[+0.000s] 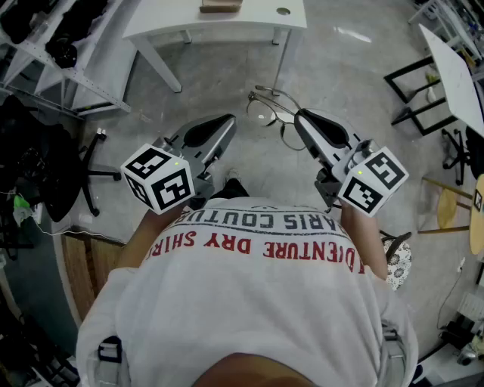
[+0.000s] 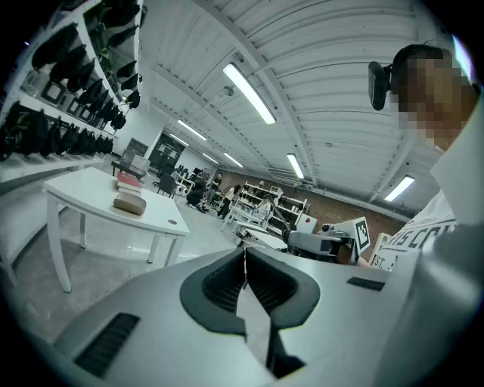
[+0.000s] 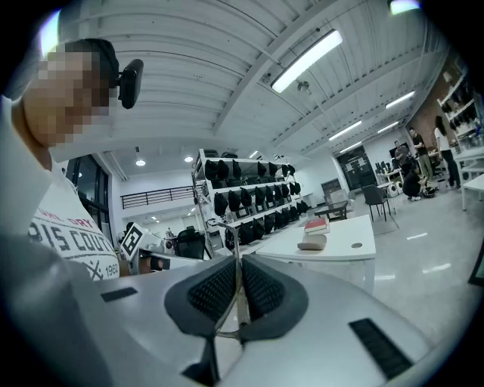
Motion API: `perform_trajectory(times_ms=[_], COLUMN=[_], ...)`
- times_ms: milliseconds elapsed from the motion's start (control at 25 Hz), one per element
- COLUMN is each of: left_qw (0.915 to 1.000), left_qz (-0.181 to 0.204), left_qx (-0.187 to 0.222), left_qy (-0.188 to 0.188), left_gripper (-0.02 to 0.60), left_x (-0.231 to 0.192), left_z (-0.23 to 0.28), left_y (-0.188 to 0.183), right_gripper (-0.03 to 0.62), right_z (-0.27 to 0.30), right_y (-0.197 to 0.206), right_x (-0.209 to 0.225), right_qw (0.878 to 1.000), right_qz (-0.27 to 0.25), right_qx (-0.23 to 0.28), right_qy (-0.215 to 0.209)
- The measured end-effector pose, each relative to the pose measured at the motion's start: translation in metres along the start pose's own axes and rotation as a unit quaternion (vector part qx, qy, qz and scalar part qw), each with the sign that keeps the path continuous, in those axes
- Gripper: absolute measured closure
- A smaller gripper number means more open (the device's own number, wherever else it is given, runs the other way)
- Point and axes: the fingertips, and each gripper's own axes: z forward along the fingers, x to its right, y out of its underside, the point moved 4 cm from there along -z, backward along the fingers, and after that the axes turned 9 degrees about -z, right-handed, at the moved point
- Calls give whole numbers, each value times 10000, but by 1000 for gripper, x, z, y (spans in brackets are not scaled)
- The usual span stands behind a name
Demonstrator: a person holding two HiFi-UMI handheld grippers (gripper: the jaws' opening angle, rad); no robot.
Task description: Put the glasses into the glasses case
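Note:
Thin wire-framed glasses (image 1: 270,112) hang in the air over the floor. My right gripper (image 1: 301,116) is shut on their frame, and a thin metal arm of the glasses (image 3: 233,306) shows pinched between its pads. My left gripper (image 1: 227,121) is held level beside it, shut, with nothing between its pads (image 2: 227,283). A tan glasses case (image 1: 221,6) lies on the white table ahead, closed as far as I can tell. The case also shows in the left gripper view (image 2: 128,202) and the right gripper view (image 3: 311,243).
The white table (image 1: 174,23) stands ahead, with a red book (image 2: 129,182) behind the case. A black office chair (image 1: 45,178) and shelves (image 1: 53,53) are at the left. A black-framed table (image 1: 427,87) and a stool (image 1: 454,208) are at the right.

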Motion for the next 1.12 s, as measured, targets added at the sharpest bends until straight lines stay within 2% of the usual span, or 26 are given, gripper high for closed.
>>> perform_trajectory(times_ms=[400,1120], left_qw=[9999,9998], left_qz=[99,174], left_qx=[51,28], left_qy=[45,37], left_gripper=[552,552], left_x=[20,8], left_z=[1,26], left_y=[8,6], right_gripper=[559,559], right_z=[-23,-19], right_y=[-4,3], right_x=[-6,26], right_qw=[9999,9996], right_qz=[-52,60], right_qx=[89,215], right_qy=[57,146])
